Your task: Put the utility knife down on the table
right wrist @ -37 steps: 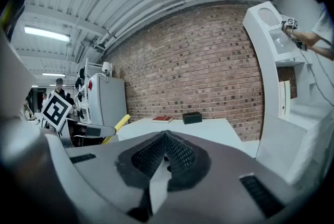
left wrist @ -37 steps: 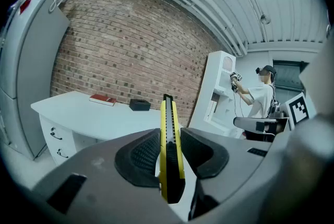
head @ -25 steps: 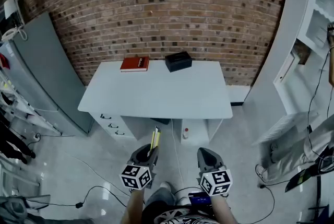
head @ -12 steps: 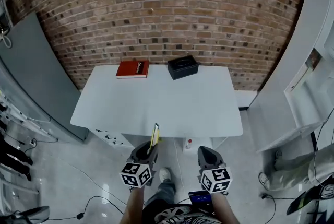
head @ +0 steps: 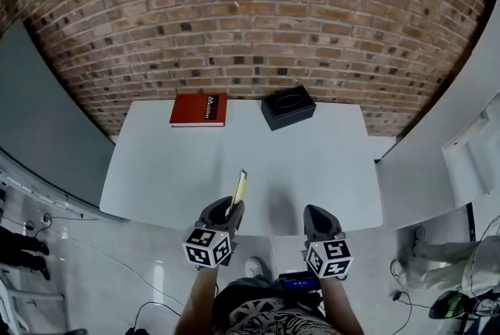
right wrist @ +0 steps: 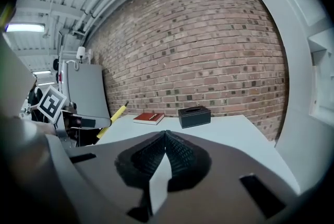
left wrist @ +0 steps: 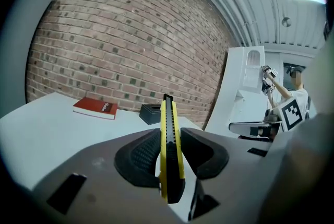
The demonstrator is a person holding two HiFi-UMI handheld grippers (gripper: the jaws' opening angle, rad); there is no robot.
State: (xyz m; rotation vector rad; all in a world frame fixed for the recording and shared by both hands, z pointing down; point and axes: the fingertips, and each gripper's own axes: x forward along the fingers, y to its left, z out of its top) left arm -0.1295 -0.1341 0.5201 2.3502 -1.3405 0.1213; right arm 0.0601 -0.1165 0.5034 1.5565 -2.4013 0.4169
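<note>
A yellow and black utility knife (head: 240,188) stands clamped in my left gripper (head: 232,206), its tip pointing away over the near edge of the white table (head: 156,169). In the left gripper view the knife (left wrist: 169,134) rises edge-on between the two black pads (left wrist: 140,154), held above the table top. My right gripper (head: 316,215) hovers beside it at the table's near edge, shut with nothing in it. Its pads (right wrist: 177,152) meet at the tips. The right gripper view also catches the knife (right wrist: 116,115) off to the left.
A red book (head: 199,108) lies at the table's far left and a black box (head: 287,107) at the far middle, both against the brick wall (head: 250,21). A grey cabinet (head: 47,130) stands left of the table, a white unit (head: 461,130) to its right.
The view has closed in on the table. Both grippers, earlier over the floor short of it, now reach its near edge, and the knife's tip is over the table top.
</note>
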